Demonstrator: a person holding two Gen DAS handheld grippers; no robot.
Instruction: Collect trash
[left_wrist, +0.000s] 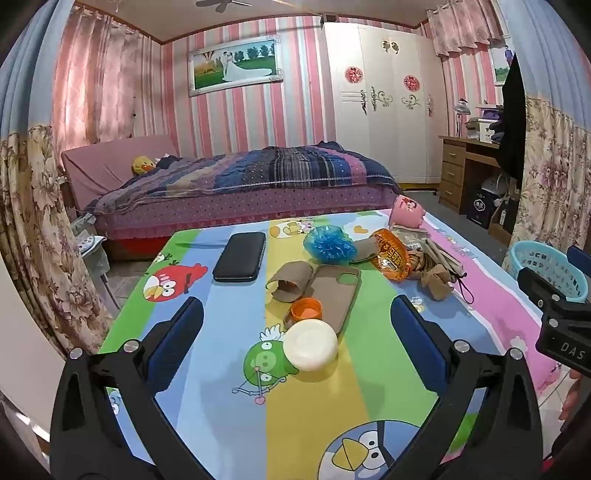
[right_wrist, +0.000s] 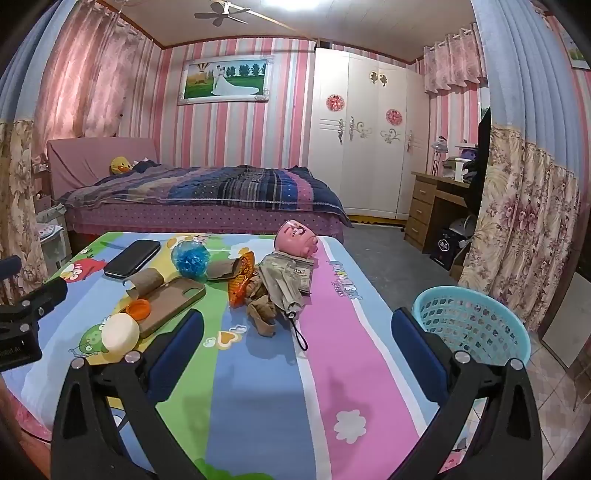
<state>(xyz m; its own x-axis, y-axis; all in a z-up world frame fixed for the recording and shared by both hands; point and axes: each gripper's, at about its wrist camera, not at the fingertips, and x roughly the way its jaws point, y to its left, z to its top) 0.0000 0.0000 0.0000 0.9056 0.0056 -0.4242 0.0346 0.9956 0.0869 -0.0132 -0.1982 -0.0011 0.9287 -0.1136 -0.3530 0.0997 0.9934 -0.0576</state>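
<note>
Blue padded faces line the black fingers of both tongs, and both sets stand spread wide with nothing between them. In the left wrist view the left tongs (left_wrist: 295, 332) fill the bottom of the frame above a worktop (left_wrist: 369, 369) covered in a glossy cartoon-bird cloth striped green, blue, yellow and pink. Nearest, low in the centre, lies a smooth cream round lid (left_wrist: 311, 344), and just beyond it and close beside it a small orange plastic cap (left_wrist: 306, 308). Behind these a flat tan phone case (left_wrist: 337, 295) lies lengthwise, its near end overlapped by the orange cap, with a squashed cardboard tube (left_wrist: 289, 282) at its left edge. A second cardboard tube (left_wrist: 364, 248) lies further back, between a crinkly blue plastic ball (left_wrist: 328, 243) and a shiny orange snack wrapper (left_wrist: 390, 258). A black rectangular phone (left_wrist: 240, 256) rests apart at centre left.

In the right wrist view the right tongs (right_wrist: 297, 345) frame the pink stripe. Mid-frame, a folded beige umbrella (right_wrist: 286, 284) with a black wrist loop lies against crumpled brown paper (right_wrist: 260, 308), a pink pig-print mug (right_wrist: 295, 236) tipped over behind it. At the right, off the cloth's edge, stands a round turquoise perforated plastic basket (right_wrist: 472, 325). Beyond, a quilted bed (right_wrist: 207, 195) and a white wardrobe (right_wrist: 362, 147) fill the upper frame.
</note>
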